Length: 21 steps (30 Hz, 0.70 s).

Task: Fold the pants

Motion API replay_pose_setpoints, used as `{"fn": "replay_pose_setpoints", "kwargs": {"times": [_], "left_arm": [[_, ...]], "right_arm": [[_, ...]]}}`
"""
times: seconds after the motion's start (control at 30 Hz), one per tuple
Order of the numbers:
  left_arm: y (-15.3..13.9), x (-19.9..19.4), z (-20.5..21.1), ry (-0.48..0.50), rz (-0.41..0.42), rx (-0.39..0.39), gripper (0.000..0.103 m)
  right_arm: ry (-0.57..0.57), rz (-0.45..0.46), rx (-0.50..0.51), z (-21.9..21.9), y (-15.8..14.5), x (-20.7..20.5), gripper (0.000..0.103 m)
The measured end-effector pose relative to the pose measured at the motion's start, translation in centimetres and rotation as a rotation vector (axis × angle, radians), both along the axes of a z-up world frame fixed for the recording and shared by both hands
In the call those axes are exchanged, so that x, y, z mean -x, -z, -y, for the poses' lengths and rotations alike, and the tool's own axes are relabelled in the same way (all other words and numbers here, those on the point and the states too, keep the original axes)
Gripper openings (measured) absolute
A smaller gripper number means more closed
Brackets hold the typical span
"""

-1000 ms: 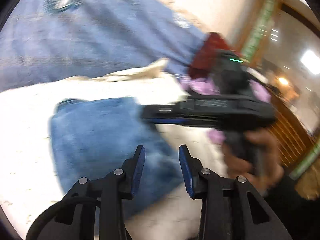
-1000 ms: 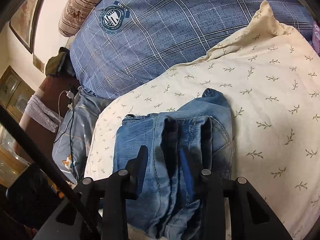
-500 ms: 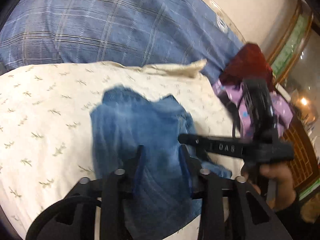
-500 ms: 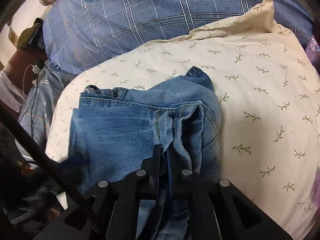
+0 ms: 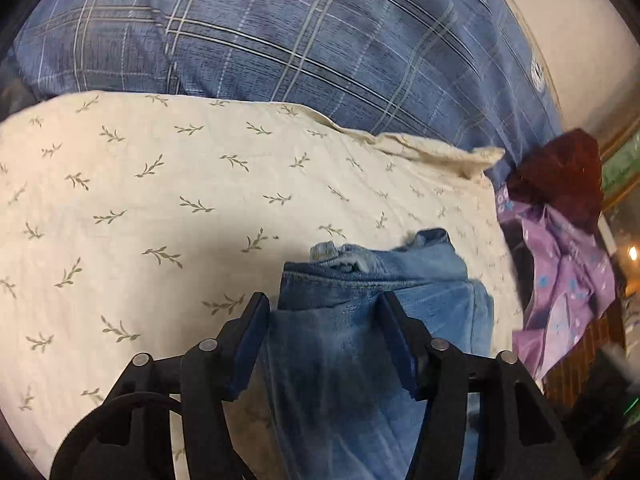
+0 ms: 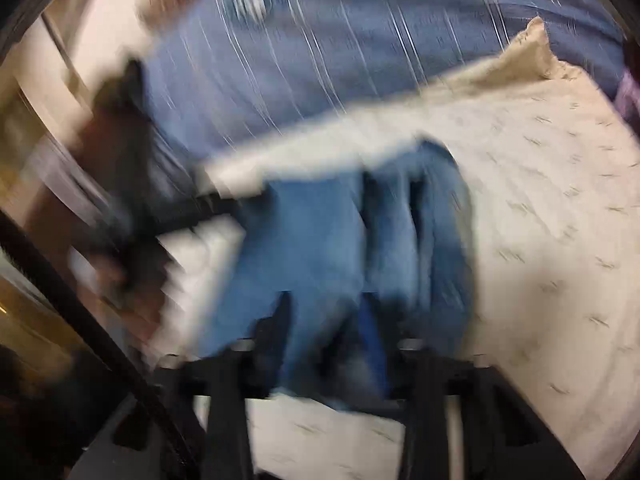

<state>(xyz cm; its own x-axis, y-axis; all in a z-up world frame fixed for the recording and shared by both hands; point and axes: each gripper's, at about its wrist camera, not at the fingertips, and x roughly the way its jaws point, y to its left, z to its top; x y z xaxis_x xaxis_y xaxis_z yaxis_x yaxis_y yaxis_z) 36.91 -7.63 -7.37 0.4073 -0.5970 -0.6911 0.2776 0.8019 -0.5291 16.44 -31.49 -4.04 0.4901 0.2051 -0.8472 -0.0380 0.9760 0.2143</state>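
Left wrist view: the left claw (image 5: 324,332) hangs over folded blue jeans (image 5: 376,344) on a cream leaf-print pillow (image 5: 160,208), its jaws opening astride the denim, pads clear of the cloth. The jeans lie directly beneath and just ahead of the fingertips, the waistband edge beyond them. A blue plaid quilt (image 5: 280,40) lies farther ahead; purple cloth (image 5: 560,280) lies off to the claw's right.

Right wrist view, heavily blurred: the right claw (image 6: 326,320) is low over the same jeans (image 6: 320,240), jaws narrow but opening, denim between and ahead of them; whether the pads still pinch cloth cannot be told. The pillow (image 6: 540,200) spreads to its right.

The fold appears nearly complete, the bundle being let go. Next likely calls for lifting both claws clear without dragging a layer, then smoothing or squaring the stack.
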Motion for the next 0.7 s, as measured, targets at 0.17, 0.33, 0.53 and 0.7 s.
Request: {"fn": "replay_pose_setpoints", "kwargs": {"times": [0.17, 0.33, 0.53, 0.7], "left_arm": [[1.9, -0.8, 2.9, 0.013, 0.093, -0.150, 0.048], [1.0, -0.8, 1.2, -0.007, 0.022, -0.012, 0.049], [-0.8, 1.2, -2.3, -0.030, 0.031, 0.067, 0.055], [0.7, 0.9, -2.8, -0.012, -0.073, 0.081, 0.055]], "right_arm": [[-0.016, -0.075, 0.091, -0.7, 2.3, -1.3, 0.018], [-0.020, -0.052, -0.009, 0.3, 1.5, -1.1, 0.024], [0.139, 0.175, -0.217, 4.2, -2.6, -0.2, 0.089], [0.137, 0.043, -0.157, 3.9, -2.1, -5.7, 0.089]]}}
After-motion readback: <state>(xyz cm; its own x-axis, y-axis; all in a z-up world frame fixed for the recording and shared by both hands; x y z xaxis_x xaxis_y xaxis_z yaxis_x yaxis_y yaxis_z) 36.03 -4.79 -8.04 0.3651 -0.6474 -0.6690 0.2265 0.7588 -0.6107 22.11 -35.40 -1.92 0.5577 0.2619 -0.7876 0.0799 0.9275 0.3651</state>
